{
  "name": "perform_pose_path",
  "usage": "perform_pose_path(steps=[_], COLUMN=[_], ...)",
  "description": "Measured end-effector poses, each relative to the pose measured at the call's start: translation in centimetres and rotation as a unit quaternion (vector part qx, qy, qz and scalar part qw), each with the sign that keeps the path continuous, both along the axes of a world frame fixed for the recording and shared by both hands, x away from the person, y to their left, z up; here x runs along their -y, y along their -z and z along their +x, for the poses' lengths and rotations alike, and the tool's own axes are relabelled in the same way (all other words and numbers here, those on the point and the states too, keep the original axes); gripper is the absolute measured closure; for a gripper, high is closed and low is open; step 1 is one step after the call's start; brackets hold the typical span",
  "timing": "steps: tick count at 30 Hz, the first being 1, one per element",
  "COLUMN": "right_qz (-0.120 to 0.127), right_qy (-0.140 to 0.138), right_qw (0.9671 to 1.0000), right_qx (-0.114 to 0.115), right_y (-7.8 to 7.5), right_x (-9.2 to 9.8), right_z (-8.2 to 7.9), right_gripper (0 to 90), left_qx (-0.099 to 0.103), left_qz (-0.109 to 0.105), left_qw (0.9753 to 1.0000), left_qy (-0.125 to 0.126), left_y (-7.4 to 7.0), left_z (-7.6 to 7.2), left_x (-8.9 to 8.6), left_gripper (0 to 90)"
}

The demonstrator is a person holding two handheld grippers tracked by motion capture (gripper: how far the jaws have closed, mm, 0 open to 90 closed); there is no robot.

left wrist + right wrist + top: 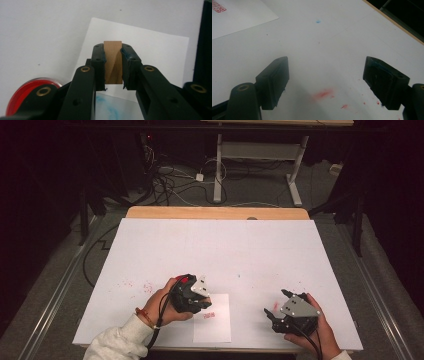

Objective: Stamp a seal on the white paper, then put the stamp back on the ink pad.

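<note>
We have the left gripper [113, 62] pinching a small wooden stamp block [113, 61] between its fingers [98, 65], which press on its two flat sides so the block stands straight along the grip and its printing face points down at the paper. In the high view that gripper [192, 295] sits over the near middle of the counter [215, 250], at the top left corner of the white sheet of paper [215, 327]. The sheet [150, 55] lies flat, close to the near edge, where our hands reach it easily. One red stamp mark [208, 315] already sits on it, just right of the gripper, so we judge that we are either lifting off a print or lining up for another; the pictures do not let us tell which.

A round red ink pad [23, 93] shows at the lower left of the left gripper view, just beside the gripper, kept close so the block can be re-inked with a short move.

Our right gripper [280, 312] rests to the right, well apart from the sheet, its fingers [274, 80] spread wide with nothing between them. It seems parked out of the way, free to steady the paper if it slides. Red smears [323, 94] on the counter under it look like stray ink.
</note>
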State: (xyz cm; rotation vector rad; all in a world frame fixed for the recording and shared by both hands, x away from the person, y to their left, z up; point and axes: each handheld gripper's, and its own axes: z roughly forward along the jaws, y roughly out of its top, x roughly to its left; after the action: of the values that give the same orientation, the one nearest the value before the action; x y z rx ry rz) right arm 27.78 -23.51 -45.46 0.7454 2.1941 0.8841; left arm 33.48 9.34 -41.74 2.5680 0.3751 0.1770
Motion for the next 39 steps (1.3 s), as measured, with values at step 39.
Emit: perform_pose_path(steps=[39], right_qz=[0.001], right_qy=[-0.005], right_qw=[1.0], right_qx=[-0.005], right_y=[0.1], right_x=[-0.2], right_z=[0.4], right_gripper=[21.5], left_qx=[0.027], left_qz=[-0.021], left_qw=[0.9944], left_qy=[-0.1], left_y=[-0.8], left_z=[2.6], left_x=[-5.0], left_gripper=[73.2])
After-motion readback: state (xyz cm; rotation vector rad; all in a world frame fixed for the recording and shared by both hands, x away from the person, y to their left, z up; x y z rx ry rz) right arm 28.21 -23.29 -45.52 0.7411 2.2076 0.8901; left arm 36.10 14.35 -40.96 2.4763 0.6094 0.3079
